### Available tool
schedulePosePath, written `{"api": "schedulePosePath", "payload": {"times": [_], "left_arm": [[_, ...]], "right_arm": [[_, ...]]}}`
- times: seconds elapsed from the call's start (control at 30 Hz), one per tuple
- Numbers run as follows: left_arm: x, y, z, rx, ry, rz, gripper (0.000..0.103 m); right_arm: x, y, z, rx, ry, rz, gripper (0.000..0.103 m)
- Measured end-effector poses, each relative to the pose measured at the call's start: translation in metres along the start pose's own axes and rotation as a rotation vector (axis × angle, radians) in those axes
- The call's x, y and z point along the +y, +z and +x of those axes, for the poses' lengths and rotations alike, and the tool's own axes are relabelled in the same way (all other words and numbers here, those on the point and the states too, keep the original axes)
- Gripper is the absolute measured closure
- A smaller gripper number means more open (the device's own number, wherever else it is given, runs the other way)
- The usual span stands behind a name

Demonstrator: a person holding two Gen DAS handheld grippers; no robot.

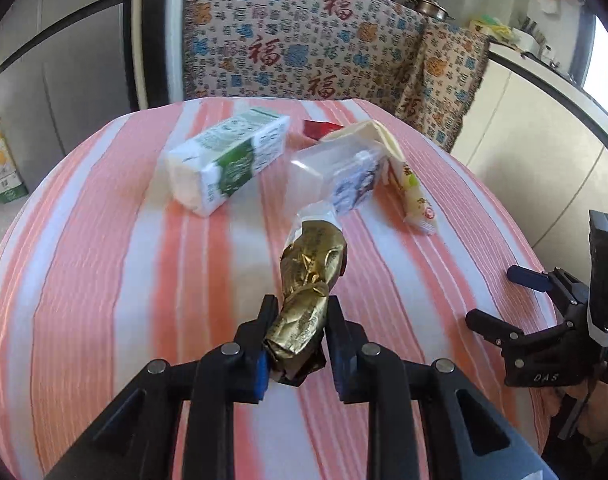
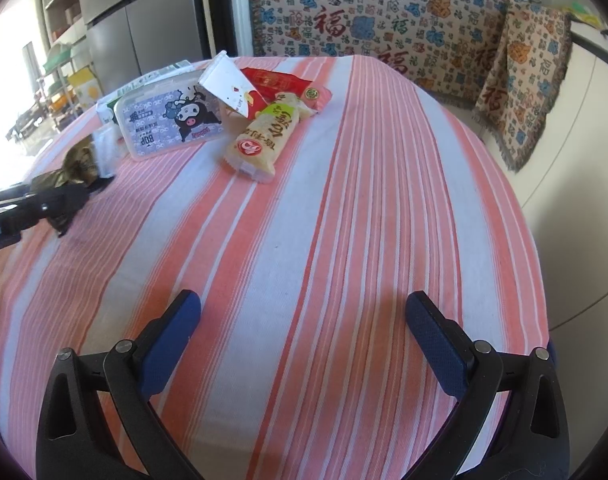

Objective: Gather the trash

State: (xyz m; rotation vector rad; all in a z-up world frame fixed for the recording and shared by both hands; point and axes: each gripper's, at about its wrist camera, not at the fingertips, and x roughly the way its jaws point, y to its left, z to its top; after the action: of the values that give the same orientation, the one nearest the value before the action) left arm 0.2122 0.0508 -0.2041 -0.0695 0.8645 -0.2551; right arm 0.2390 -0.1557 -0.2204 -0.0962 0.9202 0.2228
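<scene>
My left gripper is shut on a crumpled gold foil wrapper just above the striped tablecloth. Beyond it lie a white and green carton, a clear plastic box with a cartoon label and a yellow snack packet. In the right wrist view my right gripper is open and empty over bare cloth. The cartoon box, the yellow snack packet, a white wrapper and a red wrapper lie at the far left. The left gripper holds the gold wrapper at the left edge.
A patterned blanket covers furniture behind the table. A grey fridge stands at the back left. The table's right edge drops off to a pale floor. The right gripper shows at the right of the left wrist view.
</scene>
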Motion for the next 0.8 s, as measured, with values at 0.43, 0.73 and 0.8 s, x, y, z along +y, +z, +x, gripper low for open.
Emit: {"api": "schedulePosePath", "payload": {"times": [0.43,0.73,0.8], "left_arm": [[0.035,-0.022,-0.003,-0.012,0.216,-0.016,0.033],[0.040,-0.026,0.005,0.023,0.236,-0.025,0.018],[0.042,-0.026,0.003,0.023,0.227,-0.033,0.018]], "right_arm": [[-0.001,0.000,0.000,0.000,0.000,0.000,0.001],[-0.001,0.000,-0.001,0.002,0.000,0.007,0.001],[-0.001,0.006,0.002,0.027,-0.002,0.022,0.001]]}}
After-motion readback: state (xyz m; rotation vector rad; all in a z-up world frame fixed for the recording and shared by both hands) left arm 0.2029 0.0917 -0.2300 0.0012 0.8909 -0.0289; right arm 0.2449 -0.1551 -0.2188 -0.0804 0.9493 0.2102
